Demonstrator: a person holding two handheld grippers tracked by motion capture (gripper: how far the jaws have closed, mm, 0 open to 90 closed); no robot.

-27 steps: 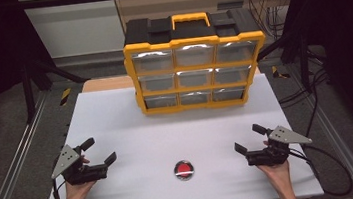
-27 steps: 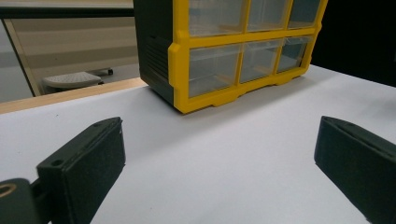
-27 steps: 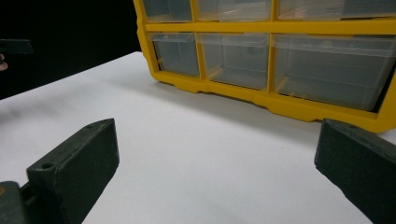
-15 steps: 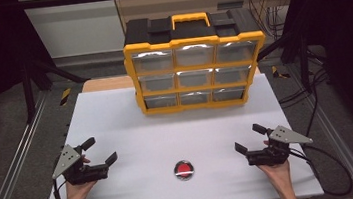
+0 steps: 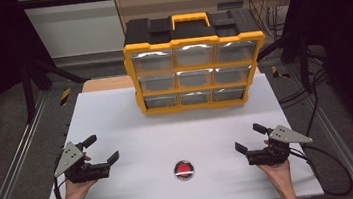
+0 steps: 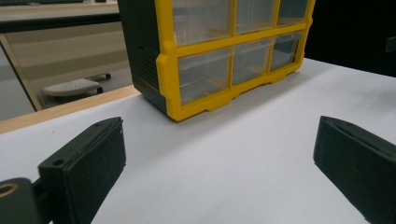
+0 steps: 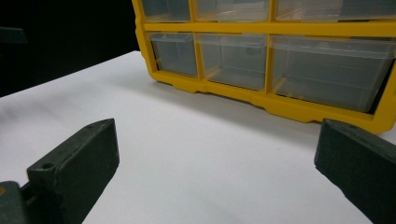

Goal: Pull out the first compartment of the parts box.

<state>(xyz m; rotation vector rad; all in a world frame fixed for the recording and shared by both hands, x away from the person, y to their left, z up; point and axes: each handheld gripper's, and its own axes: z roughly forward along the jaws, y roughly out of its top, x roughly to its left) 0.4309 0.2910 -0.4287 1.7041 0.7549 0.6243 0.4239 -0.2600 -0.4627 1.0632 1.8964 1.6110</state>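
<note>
Bright overhead light, glare on the drawers (image 5: 194, 55), dark surroundings, mild softness.

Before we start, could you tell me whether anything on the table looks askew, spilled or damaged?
Nothing stands out. The drawer cabinet stands upright with all drawers shut, the red disc lies flat, and nothing is spilled on the white table.

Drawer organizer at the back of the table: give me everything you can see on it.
The drawer organizer is a yellow-framed plastic cabinet with a black body and top and a yellow carry handle. Its front holds nine clear drawers in three rows of three, all pushed in; contents cannot be made out. It stands upright at the far middle of the white table, front toward the person. Nothing but the table touches it.
</note>
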